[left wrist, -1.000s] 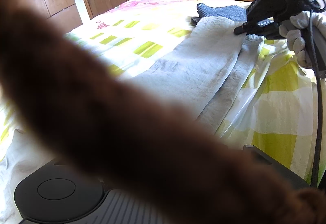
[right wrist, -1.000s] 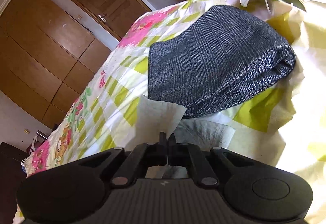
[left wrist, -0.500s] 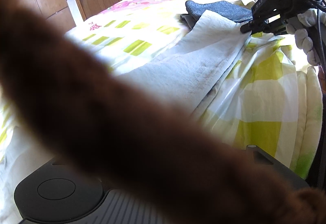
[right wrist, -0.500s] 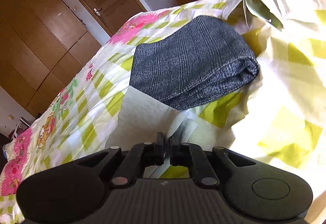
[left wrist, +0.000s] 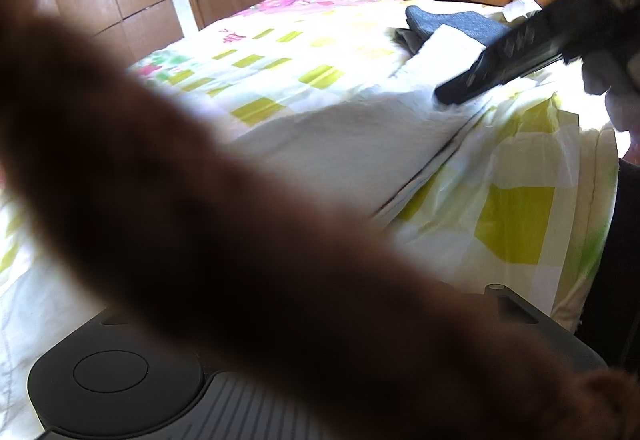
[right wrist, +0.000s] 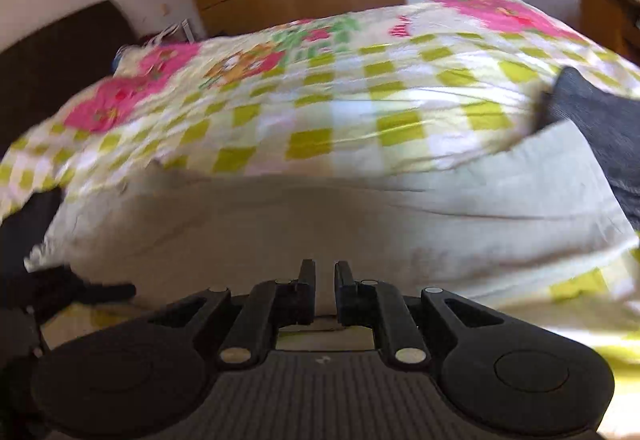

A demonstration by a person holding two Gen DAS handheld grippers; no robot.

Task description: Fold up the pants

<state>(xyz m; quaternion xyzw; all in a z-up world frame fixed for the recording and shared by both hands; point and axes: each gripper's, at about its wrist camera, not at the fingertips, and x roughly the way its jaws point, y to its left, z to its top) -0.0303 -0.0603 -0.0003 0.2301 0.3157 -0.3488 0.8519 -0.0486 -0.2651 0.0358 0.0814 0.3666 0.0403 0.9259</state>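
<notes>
Across the left and middle of the left wrist view, a big blurry brown sleeve (left wrist: 224, 208) sits right in front of the lens, so the left gripper's fingers are covered and I honestly can't tell if it's clenched or let go; only bits of its black body show at the bottom edge. To the right of that blur, the pale cream pants (left wrist: 360, 144) lie stretched out flat on the checked yellow-green quilt (left wrist: 516, 224), running up toward the upper right of the frame. Up there a folded dark grey knit (left wrist: 452, 22) sits at the far end of the pants, and the right gripper (left wrist: 444, 96) hangs just over the cloth, held by a gloved hand (left wrist: 608, 68) at the right edge. In the right wrist view, which is pretty smeared, the pants (right wrist: 320, 216) fill a wide band across the middle, with the quilt (right wrist: 360, 100) above them and the grey knit (right wrist: 600, 112) at the far right. At bottom centre the right gripper (right wrist: 323, 272) has its fingers parted with a small gap, gripping nothing, pants just beyond the tips.
</notes>
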